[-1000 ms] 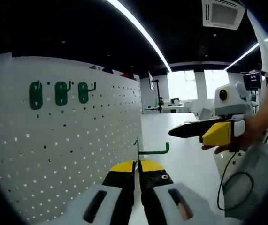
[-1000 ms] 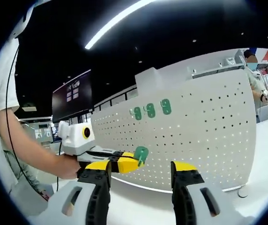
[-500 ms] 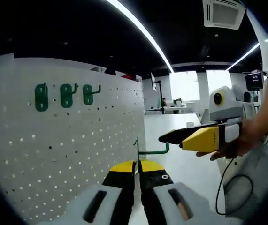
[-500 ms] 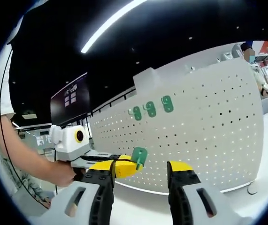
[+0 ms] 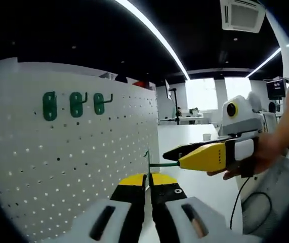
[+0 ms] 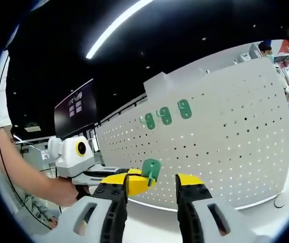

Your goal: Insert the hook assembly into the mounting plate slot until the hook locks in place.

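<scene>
A white pegboard mounting plate (image 5: 58, 167) (image 6: 225, 152) stands upright, with three green hooks (image 5: 76, 104) (image 6: 165, 115) hung in a row near its top. My left gripper (image 5: 148, 178) is shut on another green hook (image 5: 148, 163), whose rod points right. In the right gripper view that hook's green back plate (image 6: 151, 169) sits at the tip of the left gripper (image 6: 134, 183). My right gripper (image 6: 152, 185) is open, its yellow-tipped jaws either side of that plate. In the left gripper view the right gripper (image 5: 177, 156) reaches in from the right to the hook's rod.
A person's hand (image 5: 265, 152) holds the right gripper, and an arm (image 6: 17, 167) holds the left one. A white table (image 5: 195, 139) stretches behind. A dark monitor (image 6: 73, 109) hangs at the left. Another person (image 6: 266, 50) stands beyond the pegboard's far end.
The right gripper has moved in towards the hook held by the left gripper, and its jaws have narrowed a little. The left gripper stays shut on the hook.
</scene>
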A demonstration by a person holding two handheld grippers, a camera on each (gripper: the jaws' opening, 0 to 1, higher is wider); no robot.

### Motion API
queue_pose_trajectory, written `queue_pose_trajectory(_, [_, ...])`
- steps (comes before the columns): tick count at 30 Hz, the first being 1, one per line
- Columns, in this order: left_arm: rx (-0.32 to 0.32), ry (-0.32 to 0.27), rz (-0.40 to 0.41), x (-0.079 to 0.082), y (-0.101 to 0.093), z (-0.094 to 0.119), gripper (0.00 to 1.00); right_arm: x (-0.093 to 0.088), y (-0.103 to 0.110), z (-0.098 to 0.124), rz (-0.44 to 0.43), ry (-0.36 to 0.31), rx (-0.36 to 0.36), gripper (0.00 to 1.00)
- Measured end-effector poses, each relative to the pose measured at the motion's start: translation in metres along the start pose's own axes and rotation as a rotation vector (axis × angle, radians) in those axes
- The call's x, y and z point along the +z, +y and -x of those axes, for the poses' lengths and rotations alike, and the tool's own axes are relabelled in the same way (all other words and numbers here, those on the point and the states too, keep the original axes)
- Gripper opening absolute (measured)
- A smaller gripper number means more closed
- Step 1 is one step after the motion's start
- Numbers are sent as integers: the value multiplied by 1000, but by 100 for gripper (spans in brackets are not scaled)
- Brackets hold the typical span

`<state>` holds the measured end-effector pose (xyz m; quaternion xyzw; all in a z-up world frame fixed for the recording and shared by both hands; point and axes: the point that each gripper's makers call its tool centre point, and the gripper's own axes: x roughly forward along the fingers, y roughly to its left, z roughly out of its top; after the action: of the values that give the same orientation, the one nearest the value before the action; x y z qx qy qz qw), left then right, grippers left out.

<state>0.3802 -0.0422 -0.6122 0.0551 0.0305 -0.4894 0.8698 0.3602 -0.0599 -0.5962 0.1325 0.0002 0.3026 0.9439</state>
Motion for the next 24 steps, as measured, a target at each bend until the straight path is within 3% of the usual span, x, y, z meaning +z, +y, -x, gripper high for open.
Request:
queue_pose_trajectory(7, [6,1,3,-1,2,4,2,-6,4,-5,7,15,8,22])
queue_pose_trajectory(24, [6,-8,20,-1,-5,5,2,0,12,-15,0,-3,31,9])
